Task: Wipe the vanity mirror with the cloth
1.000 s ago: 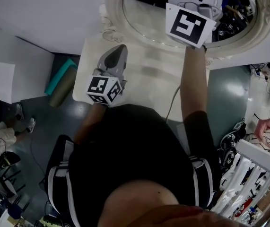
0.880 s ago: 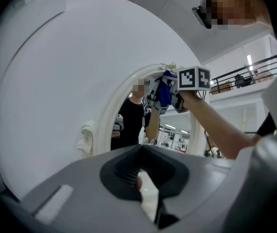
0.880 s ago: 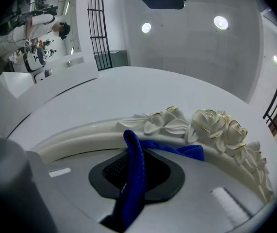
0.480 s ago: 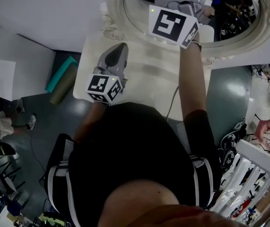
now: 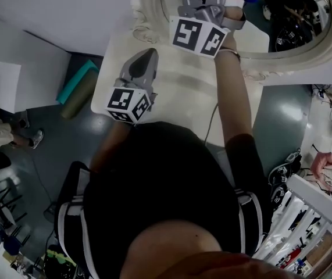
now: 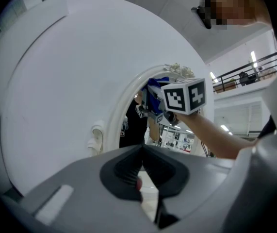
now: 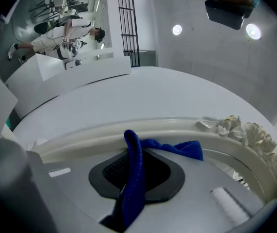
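- Blue cloth (image 7: 134, 188) clamped in right gripper (image 7: 131, 149) jaws, by vanity mirror (image 5: 282, 22) frame; wiping judged under way
- left gripper (image 6: 142, 152) jaws closed, empty, held below mirror
- next: sweep needed across mirror glass

"Is there any writing to read in the views?"

"None. No word, number or brand can be made out."

"What about the black-and-white squares in the head view?"

"Those are square markers, patterns and not letters. One set is on the cube (image 5: 129, 104) of the left gripper (image 5: 147, 56), left of centre. Another is on the cube (image 5: 200, 36) of the right gripper (image 7: 132, 152), near the top edge. The second cube also shows right of centre in the left gripper view."

"And the background?"

"Too small and blurred to read."
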